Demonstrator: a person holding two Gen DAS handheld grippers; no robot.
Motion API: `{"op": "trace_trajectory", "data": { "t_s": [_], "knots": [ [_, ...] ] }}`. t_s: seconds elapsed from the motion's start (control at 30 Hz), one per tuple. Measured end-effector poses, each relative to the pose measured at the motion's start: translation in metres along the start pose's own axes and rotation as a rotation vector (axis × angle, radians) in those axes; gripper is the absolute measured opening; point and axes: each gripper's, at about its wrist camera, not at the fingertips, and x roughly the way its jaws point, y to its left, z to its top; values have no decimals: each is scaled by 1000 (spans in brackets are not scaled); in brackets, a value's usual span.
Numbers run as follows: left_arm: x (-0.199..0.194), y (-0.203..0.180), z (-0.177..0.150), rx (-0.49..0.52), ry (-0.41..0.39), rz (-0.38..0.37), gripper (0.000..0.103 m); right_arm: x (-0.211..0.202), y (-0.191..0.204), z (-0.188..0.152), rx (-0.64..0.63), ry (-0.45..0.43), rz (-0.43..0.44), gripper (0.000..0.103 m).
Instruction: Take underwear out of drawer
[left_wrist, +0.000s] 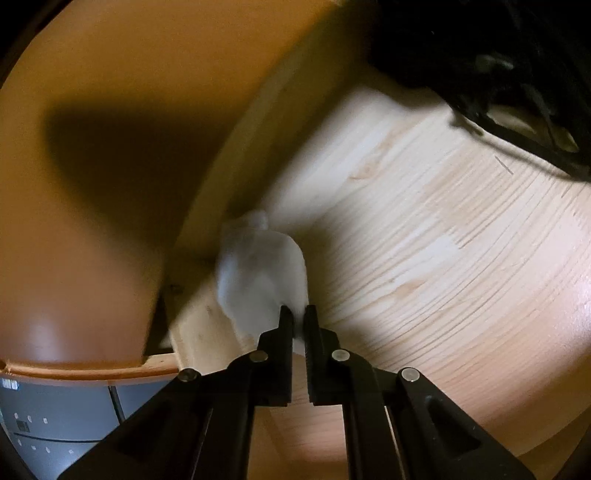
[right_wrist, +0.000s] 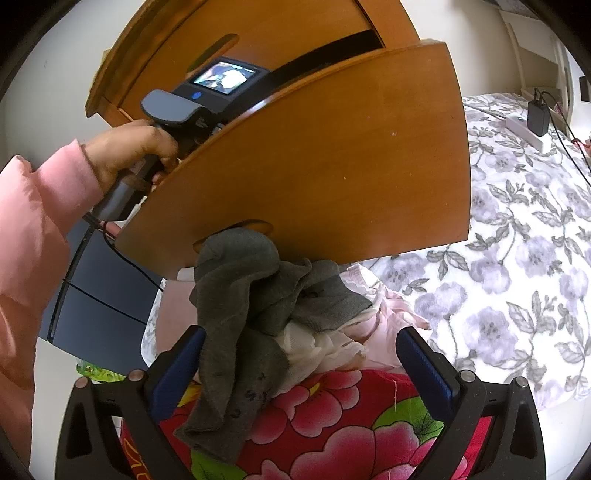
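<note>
left gripper jaws pinching white underwear in drawer's near-left corner | right gripper jaws sitting spread over grey sock, touching nothing

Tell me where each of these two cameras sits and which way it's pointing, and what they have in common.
Left wrist view: sits on the left gripper, looking down into the drawer at its pale wood floor; its black jaws pinch a white garment.
Right wrist view: sits on the right gripper, facing the drawer front from outside over a pile of clothes; its jaws stand open; a hand in a pink sleeve shows.
Shared: the same drawer, and that hand holds the left gripper.
</note>
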Motion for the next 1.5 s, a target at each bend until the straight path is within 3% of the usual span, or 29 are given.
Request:
{"op": "trace_trajectory", "data": {
  "t_s": [0.43,0.73,0.87,1.03,1.5],
  "knots": [
    [-51,6,-39,-89,-101,36,5,1,10,-5,-31,-14,-70,103],
    [-110,16,-69,-153,-174,57,5,4,22,-11,-73,-30,-134,103],
    [-112,20,-87,-169,-194,69,5,5,28,-14,-87,-39,-155,103],
    [-152,26,-87,-207,-227,80,5,7,32,-16,-92,-40,-164,103],
    [-232,74,-136,-383,-463,78,5,4,37,-20,-106,-57,-199,103]
  ]
}}
